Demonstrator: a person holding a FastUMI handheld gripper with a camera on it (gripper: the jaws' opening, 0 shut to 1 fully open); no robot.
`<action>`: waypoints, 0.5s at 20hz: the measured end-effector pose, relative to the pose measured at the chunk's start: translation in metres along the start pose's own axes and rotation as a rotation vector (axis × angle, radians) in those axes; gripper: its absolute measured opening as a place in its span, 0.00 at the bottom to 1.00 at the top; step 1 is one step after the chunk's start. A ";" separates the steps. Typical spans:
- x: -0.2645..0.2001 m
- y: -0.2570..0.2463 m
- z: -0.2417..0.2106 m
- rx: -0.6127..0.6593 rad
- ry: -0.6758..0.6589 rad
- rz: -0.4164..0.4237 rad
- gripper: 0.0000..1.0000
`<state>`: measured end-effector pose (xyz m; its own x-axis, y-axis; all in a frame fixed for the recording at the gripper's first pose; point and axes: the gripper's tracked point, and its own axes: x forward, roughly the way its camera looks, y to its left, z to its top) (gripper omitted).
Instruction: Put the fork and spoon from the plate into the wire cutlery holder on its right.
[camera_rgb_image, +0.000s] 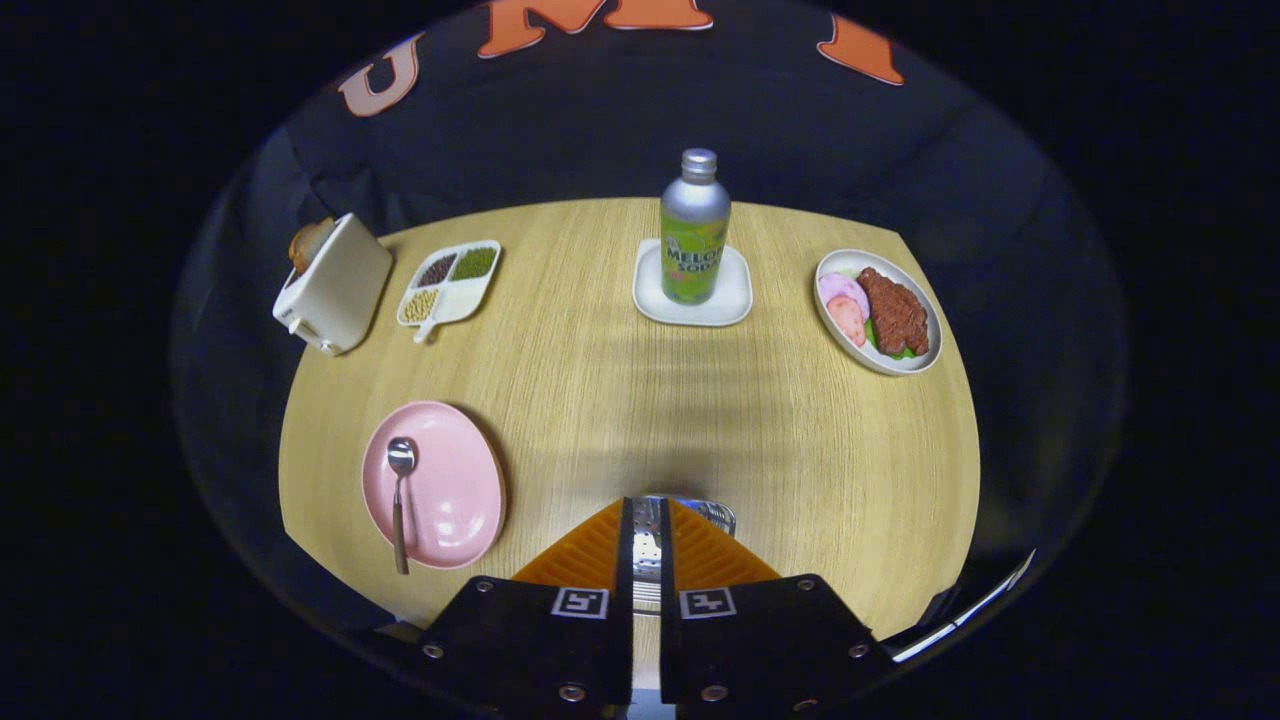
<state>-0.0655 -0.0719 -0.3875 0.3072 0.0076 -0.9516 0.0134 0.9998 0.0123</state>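
Note:
A pink plate (450, 490) lies on the wooden table, left of my fingers. A steel spoon (400, 500) rests on its left side, bowl away from me and handle over the near rim. My gripper (646, 545) is right of the plate, its fingers drawn close with a slim strip of shiny metal between them, which looks like the fork (646, 535). Just beyond and under the fingertips a bit of the metal cutlery holder (715, 514) peeks out; most of it is hidden by the fingers.
Beyond the fingers a soda bottle (694, 232) stands on a white square coaster (735, 300). A dish of meat and ham (880, 312) is at the back right. At the back left stand a white toaster (335, 285) and a divided tray of beans (450, 282).

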 end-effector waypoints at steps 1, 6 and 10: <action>-0.003 0.002 0.008 0.015 -0.053 -0.002 0.12; -0.011 0.024 0.018 0.076 -0.198 0.015 0.33; -0.016 0.055 0.019 0.027 -0.277 0.056 0.62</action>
<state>-0.0518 -0.0170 -0.3655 0.5568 0.0546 -0.8288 0.0134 0.9971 0.0746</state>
